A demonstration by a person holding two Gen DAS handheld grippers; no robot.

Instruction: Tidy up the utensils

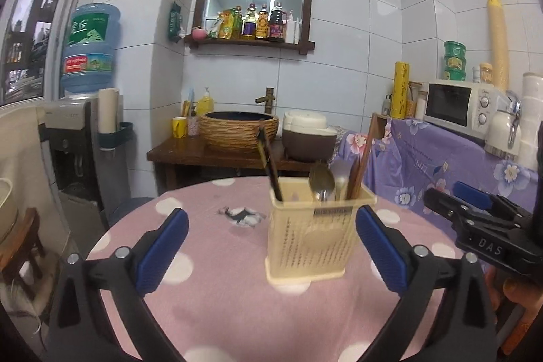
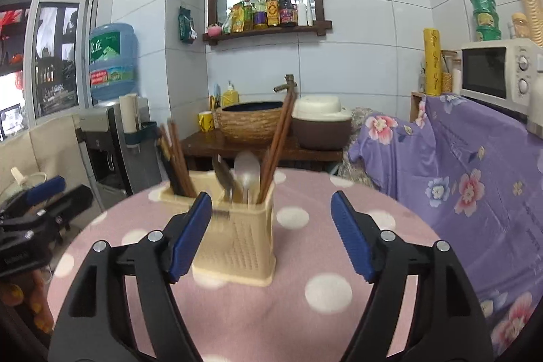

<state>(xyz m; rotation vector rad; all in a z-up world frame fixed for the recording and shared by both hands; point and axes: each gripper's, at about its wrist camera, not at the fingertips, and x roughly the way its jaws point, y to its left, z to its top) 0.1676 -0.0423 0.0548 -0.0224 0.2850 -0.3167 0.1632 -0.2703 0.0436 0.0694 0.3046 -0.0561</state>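
Note:
A cream plastic utensil holder (image 1: 310,240) stands upright on the round pink polka-dot table (image 1: 220,311). It holds dark chopsticks (image 1: 269,165) on its left, metal spoons (image 1: 322,184) in the middle and brown chopsticks (image 1: 359,163) on its right. My left gripper (image 1: 271,223) is open and empty, its jaws wide before the holder. My right gripper (image 2: 271,209) is open and empty too, with the holder (image 2: 237,240) just beyond its left finger. The right gripper also shows at the right edge of the left wrist view (image 1: 482,223).
A wooden stand with a woven basin (image 1: 237,133) and a rice cooker (image 1: 310,138) is behind the table. A water dispenser (image 1: 85,138) stands at the left. A purple flowered cloth (image 2: 458,178) covers a counter with a microwave (image 2: 499,73) at the right.

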